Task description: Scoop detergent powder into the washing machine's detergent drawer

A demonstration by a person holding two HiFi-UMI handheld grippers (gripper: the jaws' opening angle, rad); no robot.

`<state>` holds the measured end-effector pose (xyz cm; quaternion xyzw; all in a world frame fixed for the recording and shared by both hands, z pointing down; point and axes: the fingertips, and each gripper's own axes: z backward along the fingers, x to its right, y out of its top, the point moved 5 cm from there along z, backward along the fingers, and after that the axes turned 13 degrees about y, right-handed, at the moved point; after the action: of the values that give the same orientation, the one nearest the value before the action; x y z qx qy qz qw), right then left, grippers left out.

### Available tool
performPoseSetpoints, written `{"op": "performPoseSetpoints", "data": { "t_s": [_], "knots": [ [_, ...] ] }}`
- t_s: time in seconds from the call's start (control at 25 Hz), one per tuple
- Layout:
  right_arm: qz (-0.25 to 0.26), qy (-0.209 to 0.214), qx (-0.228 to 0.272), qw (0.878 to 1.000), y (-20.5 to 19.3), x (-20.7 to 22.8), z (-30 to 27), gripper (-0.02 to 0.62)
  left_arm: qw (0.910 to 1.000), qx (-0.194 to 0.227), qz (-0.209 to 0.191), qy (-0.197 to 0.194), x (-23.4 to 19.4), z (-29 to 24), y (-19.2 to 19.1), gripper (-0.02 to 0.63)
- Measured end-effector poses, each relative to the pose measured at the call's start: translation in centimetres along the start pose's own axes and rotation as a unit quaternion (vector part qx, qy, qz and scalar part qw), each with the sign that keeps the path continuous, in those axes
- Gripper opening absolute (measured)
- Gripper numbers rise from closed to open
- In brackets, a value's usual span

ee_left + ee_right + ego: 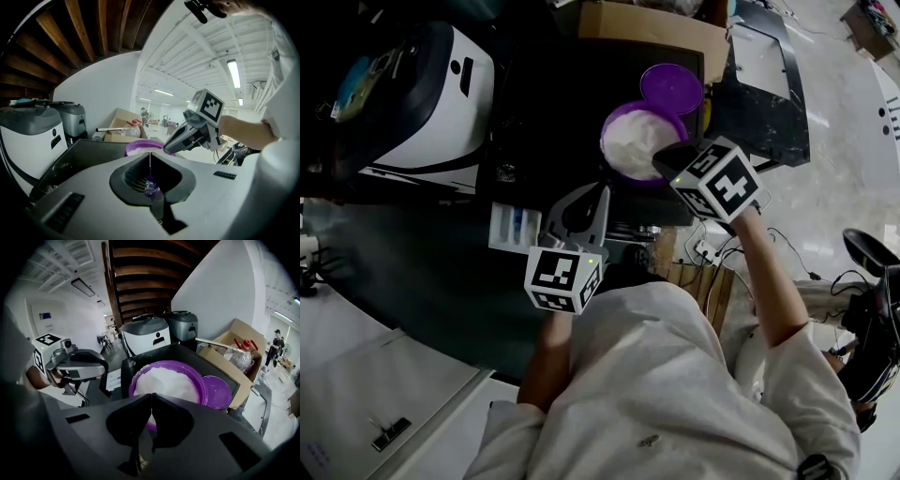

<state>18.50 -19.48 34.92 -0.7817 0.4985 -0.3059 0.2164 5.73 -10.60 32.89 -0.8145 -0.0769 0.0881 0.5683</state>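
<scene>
A purple tub (623, 155) full of white detergent powder stands on a dark surface, its purple lid (671, 88) lying just behind it. My right gripper (668, 161) hangs over the tub's near right rim, jaws shut, with no scoop visible in them. In the right gripper view the powder (166, 383) lies directly past the shut jaws (151, 398). My left gripper (581, 211) is shut, to the left of and nearer than the tub, beside the white detergent drawer (512, 226). In the left gripper view its jaws (150, 155) point at the tub (140, 148) and the right gripper (187, 136).
A white and black appliance (441, 103) stands at the left, with a grey one (72, 119) beside it. A cardboard box (647, 23) with bottles sits behind the tub. A power strip and cables (705, 251) lie on the floor at the right.
</scene>
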Motion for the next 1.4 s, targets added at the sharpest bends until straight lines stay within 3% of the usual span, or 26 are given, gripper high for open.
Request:
{"op": "performPoseSetpoints", "data": {
  "t_s": [0.6, 1.04, 1.4],
  "knots": [
    [0.028, 0.007, -0.084, 0.996, 0.8, 1.4, -1.2, 0.009, 1.0, 0.004, 0.004, 0.005, -0.2, -0.4, 0.1, 0.02],
    [0.014, 0.07, -0.089, 0.993, 0.7, 0.2, -2.2, 0.009, 1.0, -0.001, 0.003, 0.009, -0.4, 0.3, -0.5, 0.02],
    [-0.012, 0.087, -0.069, 0.994, 0.4, -0.2, -2.2, 0.009, 0.9999, 0.003, 0.002, 0.012, -0.5, 1.0, -0.5, 0.02]
  ]
}}
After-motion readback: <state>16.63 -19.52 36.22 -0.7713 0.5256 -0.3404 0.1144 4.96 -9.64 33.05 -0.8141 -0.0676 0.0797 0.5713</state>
